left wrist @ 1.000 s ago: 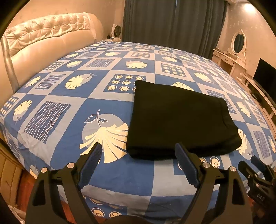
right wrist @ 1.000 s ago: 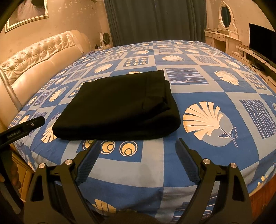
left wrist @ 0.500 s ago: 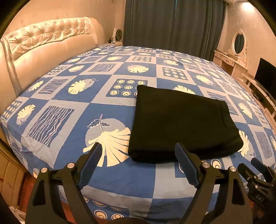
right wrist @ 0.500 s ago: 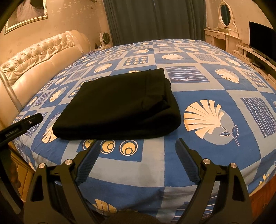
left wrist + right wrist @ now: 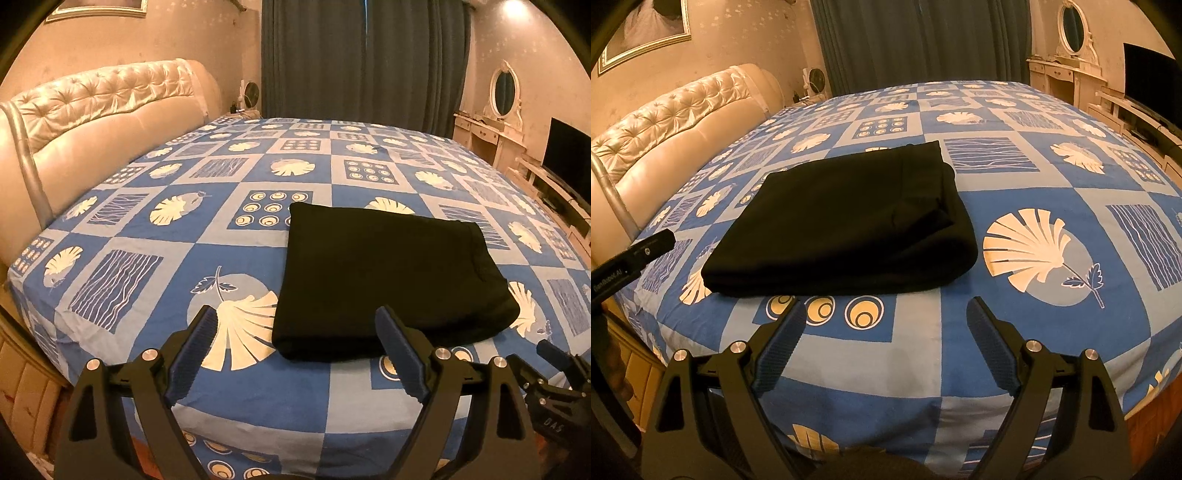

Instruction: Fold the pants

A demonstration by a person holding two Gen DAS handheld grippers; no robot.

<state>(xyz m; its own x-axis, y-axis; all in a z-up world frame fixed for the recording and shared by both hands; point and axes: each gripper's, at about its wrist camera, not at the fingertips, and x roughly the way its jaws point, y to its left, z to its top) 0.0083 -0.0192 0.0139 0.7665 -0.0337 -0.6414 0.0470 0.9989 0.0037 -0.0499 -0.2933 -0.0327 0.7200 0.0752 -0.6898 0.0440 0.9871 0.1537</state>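
Note:
The black pants (image 5: 388,273) lie folded into a flat rectangle on the blue patterned bedspread (image 5: 155,258). They also show in the right wrist view (image 5: 846,225). My left gripper (image 5: 295,328) is open and empty, held back from the near folded edge. My right gripper (image 5: 886,321) is open and empty, a little short of the same near edge. The right gripper shows at the lower right of the left wrist view (image 5: 554,384). The left gripper shows at the left edge of the right wrist view (image 5: 631,258).
A cream tufted headboard (image 5: 92,110) runs along the left. Dark curtains (image 5: 362,55) hang behind the bed. A white dressing table with an oval mirror (image 5: 498,125) and a TV (image 5: 569,155) stand at the right. The bed's front edge (image 5: 923,413) drops off below my grippers.
Both grippers have drawn back and risen slightly, so the pants look a little farther and more of the room shows. The pants have not moved.

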